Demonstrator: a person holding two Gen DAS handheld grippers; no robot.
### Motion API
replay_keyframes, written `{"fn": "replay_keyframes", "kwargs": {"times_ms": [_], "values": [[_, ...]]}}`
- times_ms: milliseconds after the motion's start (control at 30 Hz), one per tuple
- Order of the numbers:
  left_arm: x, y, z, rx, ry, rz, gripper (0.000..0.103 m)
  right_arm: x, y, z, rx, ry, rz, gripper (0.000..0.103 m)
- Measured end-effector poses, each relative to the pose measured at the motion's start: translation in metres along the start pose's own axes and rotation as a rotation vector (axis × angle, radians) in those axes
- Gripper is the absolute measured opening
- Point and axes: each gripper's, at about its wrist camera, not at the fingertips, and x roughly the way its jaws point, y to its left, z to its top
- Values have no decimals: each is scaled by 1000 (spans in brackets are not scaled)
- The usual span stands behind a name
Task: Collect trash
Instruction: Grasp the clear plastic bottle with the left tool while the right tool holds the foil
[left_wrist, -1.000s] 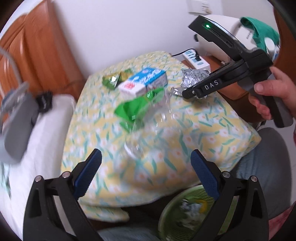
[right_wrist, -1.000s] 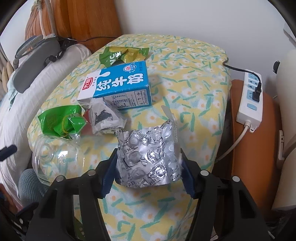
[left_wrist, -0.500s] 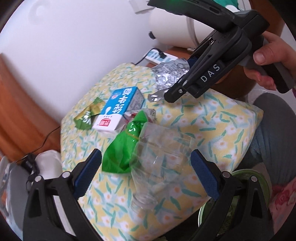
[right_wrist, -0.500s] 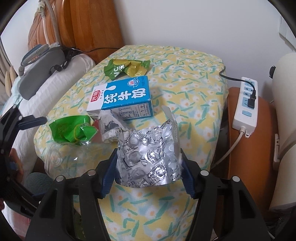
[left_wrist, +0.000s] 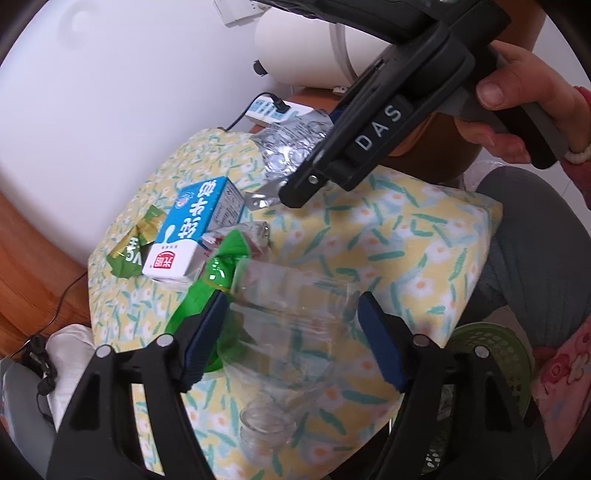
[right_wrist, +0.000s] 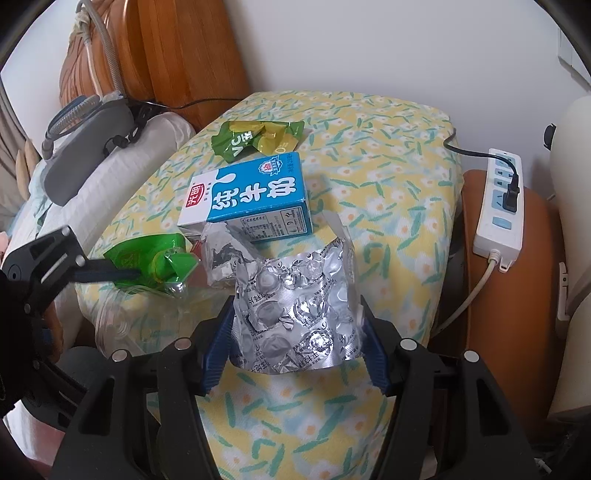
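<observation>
Trash lies on a yellow flowered cushion (right_wrist: 388, 147). My right gripper (right_wrist: 297, 341) is shut on a crumpled silver pill blister sheet (right_wrist: 299, 317), held just above the cushion; it also shows in the left wrist view (left_wrist: 291, 147). My left gripper (left_wrist: 291, 336) has its jaws around a clear plastic bottle (left_wrist: 288, 325) lying on the cushion, pads at its sides. A green wrapper (left_wrist: 207, 295) lies against the bottle. A blue and white milk carton (right_wrist: 251, 199), a crumpled foil piece (right_wrist: 225, 254) and a green-yellow wrapper (right_wrist: 255, 138) lie beyond.
A green mesh basket (left_wrist: 495, 354) with trash stands on the floor below the cushion's front edge. A white power strip (right_wrist: 502, 206) lies on a brown stool at the right. A white pillow and grey mask (right_wrist: 85, 147) lie at the left. A white wall stands behind.
My left gripper has moved in over the clear bottle and its jaws have narrowed around it. My right gripper has stayed shut on the blister sheet, lifting slightly.
</observation>
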Motion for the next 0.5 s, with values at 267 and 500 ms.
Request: {"fn": "replay_keyframes", "kwargs": {"times_ms": [267, 500], "values": [[-15, 11, -2, -120, -44, 35, 69, -6, 1, -5, 13, -12, 1, 62], [-40, 11, -8, -251, -101, 84, 68, -19, 10, -10, 9, -31, -6, 62]]}}
